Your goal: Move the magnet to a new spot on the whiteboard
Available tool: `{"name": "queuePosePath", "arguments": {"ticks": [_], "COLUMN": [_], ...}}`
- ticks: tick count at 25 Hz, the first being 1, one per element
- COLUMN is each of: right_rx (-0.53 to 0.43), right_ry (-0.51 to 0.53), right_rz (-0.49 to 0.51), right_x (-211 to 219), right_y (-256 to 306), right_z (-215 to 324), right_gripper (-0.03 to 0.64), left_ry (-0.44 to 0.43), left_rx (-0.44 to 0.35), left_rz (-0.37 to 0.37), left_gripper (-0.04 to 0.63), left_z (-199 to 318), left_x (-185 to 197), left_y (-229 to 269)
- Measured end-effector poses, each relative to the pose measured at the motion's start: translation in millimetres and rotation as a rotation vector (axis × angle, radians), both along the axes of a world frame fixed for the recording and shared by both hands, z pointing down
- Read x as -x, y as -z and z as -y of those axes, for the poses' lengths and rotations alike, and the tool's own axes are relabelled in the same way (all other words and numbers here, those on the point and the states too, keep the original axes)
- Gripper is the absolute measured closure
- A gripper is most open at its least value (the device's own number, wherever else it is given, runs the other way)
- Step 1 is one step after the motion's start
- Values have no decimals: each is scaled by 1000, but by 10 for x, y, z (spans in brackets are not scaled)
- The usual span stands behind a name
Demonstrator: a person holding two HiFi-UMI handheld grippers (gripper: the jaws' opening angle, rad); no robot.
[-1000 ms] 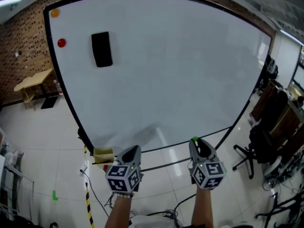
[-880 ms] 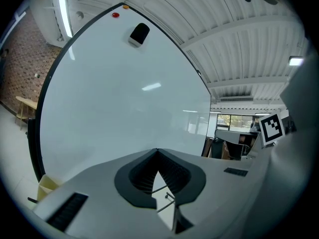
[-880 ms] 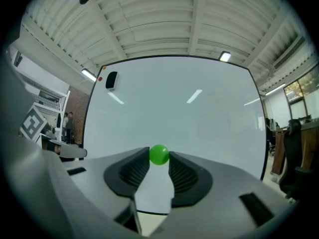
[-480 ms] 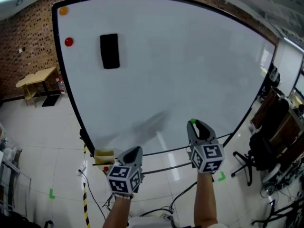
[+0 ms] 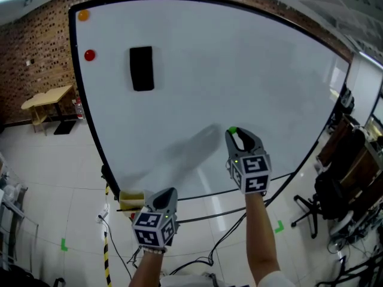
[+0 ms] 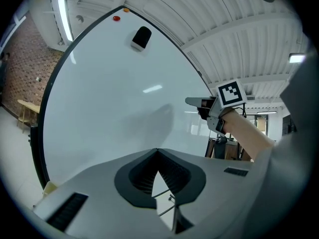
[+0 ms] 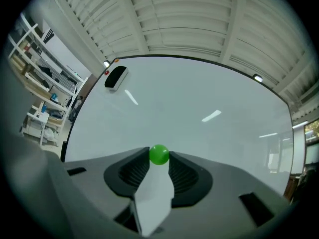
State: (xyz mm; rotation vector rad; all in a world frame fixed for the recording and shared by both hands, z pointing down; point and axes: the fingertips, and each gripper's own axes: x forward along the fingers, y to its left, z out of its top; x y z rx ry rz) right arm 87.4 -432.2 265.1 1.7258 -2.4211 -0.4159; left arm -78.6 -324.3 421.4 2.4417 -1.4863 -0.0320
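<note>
Clamped on a small round green magnet (image 7: pixel 159 155) at the very tips: fingers of right gripper (image 5: pixel 234 134), part-closed around it. Held level in front of the big white black-framed whiteboard (image 5: pixel 251 64), lower middle-right area. Shadow on the board offset to the left of the tips, so judged off the board face, not yet stuck down.

Low, below the board's bottom edge: left gripper (image 5: pixel 166 195), fingers (image 6: pixel 139 176) drawn together at the tips, nothing between.

Top-left corner of board: black rectangular eraser (image 5: pixel 142 69), round red magnet (image 5: pixel 90 55), round orange magnet (image 5: pixel 84 15), all well apart from the green one.

Progress, as judged: pick-up done, carry under way. Left to do: choose a bare patch, press magnet flat to board, open fingers, back off without dragging it.
</note>
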Motion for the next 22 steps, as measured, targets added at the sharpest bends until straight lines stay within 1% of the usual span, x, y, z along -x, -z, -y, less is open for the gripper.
{"name": "queuePosePath", "arguments": {"ticks": [3, 8, 16, 22], "right_rx": [-5, -14, 0, 5], "right_ry": [-12, -36, -49, -58], "right_rz": [-57, -120, -133, -141], "right_x": [85, 194, 250, 248], "right_y": [23, 45, 69, 47], "right_z": [154, 354, 542, 570], "right_gripper": [480, 480, 480, 479], "left_ry": [4, 12, 33, 41], "left_rx": [0, -1, 3, 8], "left_rz": [-2, -8, -15, -17], "left_gripper": [597, 598, 597, 597], "left_z": [0, -12, -21, -35], "left_x": [8, 65, 174, 220], "left_y": [-19, -33, -42, -60]}}
